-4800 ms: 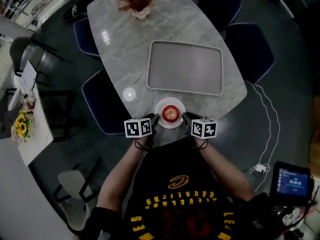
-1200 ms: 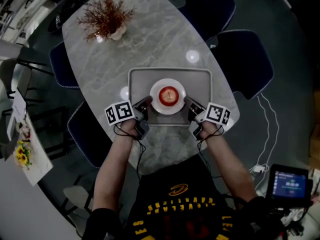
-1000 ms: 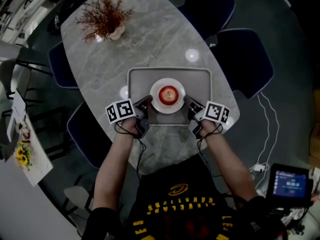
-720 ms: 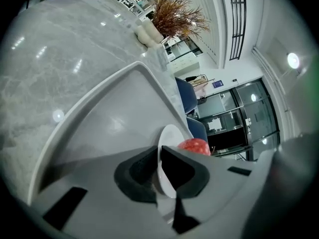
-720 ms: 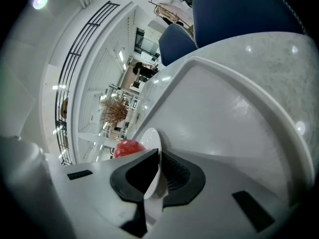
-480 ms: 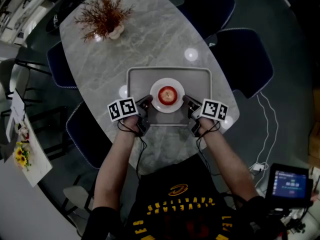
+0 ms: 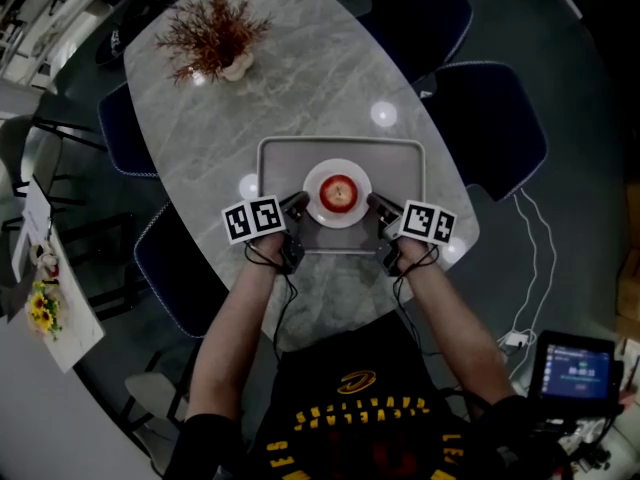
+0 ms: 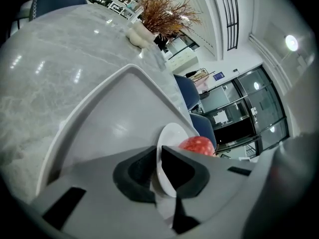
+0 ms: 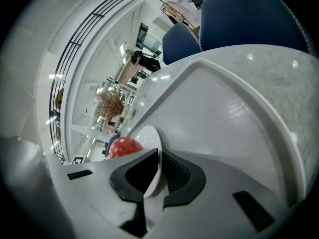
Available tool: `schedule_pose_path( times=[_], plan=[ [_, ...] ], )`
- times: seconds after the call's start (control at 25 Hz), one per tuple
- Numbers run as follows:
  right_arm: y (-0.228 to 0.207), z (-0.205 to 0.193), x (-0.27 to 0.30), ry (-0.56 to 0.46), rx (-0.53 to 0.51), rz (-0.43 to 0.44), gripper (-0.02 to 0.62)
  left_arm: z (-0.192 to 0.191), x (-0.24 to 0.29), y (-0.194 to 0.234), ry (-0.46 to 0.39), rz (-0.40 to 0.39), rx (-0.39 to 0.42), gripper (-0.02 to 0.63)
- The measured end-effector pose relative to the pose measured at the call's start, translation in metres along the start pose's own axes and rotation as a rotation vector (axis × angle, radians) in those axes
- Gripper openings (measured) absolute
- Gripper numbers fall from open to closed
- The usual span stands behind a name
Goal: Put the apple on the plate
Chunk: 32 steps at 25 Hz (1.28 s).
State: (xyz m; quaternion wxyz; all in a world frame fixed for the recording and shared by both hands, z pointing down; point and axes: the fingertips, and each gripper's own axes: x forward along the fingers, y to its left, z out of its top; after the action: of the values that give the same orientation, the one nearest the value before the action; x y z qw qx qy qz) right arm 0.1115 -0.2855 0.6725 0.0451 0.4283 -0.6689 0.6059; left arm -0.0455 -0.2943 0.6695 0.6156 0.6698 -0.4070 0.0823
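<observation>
Jaws of our left gripper and right gripper each pinch the rim of the plate (apple aboard); tray lies beneath.

Apple on plate, tray beneath, left gripper and right gripper flanking

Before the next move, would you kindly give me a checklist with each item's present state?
1. The apple sits on the plate: ok.
2. The left tool is shut on the plate's rim: ok.
3. The right tool is shut on the opposite rim: ok.
4. The plate is over the tray: ok.
5. The plate rests fully on the tray: cannot tell.
</observation>
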Motion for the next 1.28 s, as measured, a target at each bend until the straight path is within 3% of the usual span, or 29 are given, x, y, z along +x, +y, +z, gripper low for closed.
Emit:
schedule_pose_path(
  times=[0.08,0.24,0.44,0.56,0.68,1.08,1.28],
  plan=[
    [0.0,-0.001,0.001,0.011,-0.038,-0.018,0.029,0.001,0.0,0.0,0.0,0.027,0.038,0.023],
    [-0.002,-0.001,0.002,0.049,-0.142,-0.07,0.031,0.003,0.003,0.0,0.018,0.13,0.196,0.034],
    [-0.003,0.006,0.004,0.076,-0.37,-0.166,0.031,0.005,0.008,-0.001,0.016,0.209,0.299,0.035],
    [0.009,0.009,-0.01,0.029,-0.5,-0.218,0.031,0.007,-0.011,-0.003,-0.02,0.257,0.367,0.034],
    [0.03,0.004,-0.027,-0.043,-0.56,-0.225,0.031,0.012,-0.044,-0.009,-0.086,0.29,0.442,0.034],
    [0.082,0.012,-0.069,-0.218,-0.744,-0.051,0.029,0.004,-0.079,-0.077,-0.271,0.208,0.684,0.034],
    [0.103,0.003,-0.088,-0.257,-0.782,0.024,0.029,-0.02,-0.094,-0.114,-0.313,0.112,0.749,0.002]
  ],
)
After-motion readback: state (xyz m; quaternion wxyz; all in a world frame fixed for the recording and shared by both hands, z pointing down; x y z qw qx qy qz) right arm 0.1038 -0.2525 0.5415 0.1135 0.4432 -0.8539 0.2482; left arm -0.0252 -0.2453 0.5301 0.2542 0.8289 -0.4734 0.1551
